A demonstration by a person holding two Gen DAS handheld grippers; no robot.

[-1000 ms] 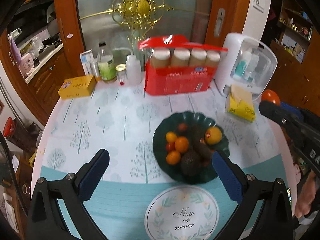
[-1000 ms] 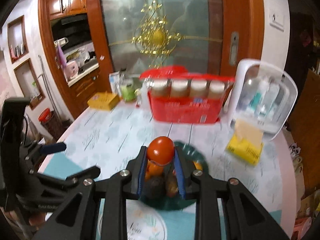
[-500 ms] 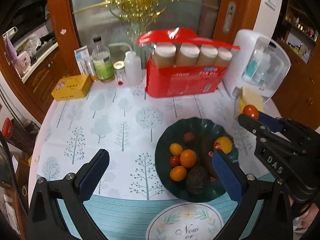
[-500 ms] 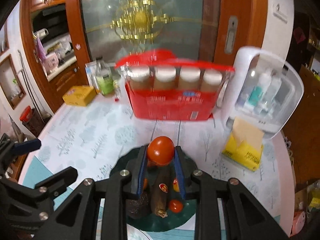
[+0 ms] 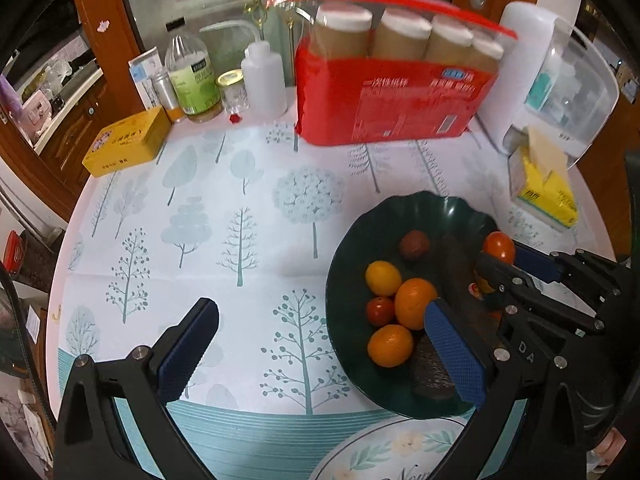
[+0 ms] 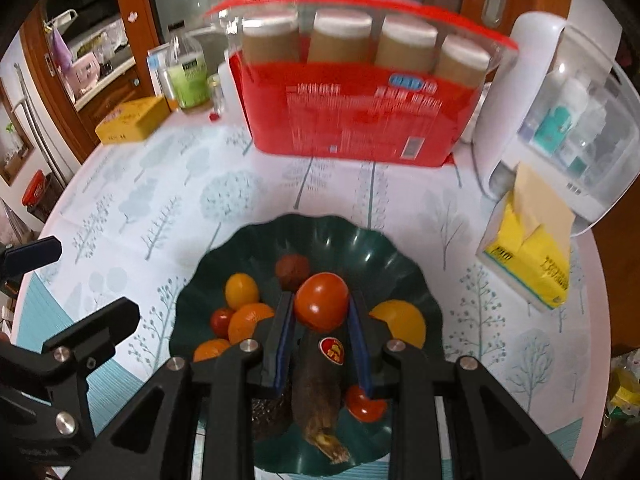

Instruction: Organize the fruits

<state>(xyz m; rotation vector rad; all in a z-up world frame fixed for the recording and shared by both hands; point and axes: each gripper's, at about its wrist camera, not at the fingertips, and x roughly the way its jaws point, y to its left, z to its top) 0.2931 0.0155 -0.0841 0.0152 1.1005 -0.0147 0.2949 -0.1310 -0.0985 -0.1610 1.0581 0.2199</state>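
**Tomato over bowl, not yet released**

Left wrist view: my left tool point(image 5: 320, 344) hangs empty, pads wide apart, above the table point(image 5: 224, 200) beside the bowl point(image 5: 360, 236), out of the other's way.

Right wrist view: my right tool point(image 6: 320, 316) is clamped on the tomato point(image 6: 321, 300), held above the bowl's fruit, I judge for dropping in.

Round tree-print table point(image 5: 240, 208); green fruit plate point(image 5: 360, 236), red pack point(image 5: 384, 108), yellow tin point(image 5: 128, 146)

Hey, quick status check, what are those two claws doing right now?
Right gripper shut on tomato, over green bowl. Left gripper open, empty. Fruit crowds the bowl beneath.
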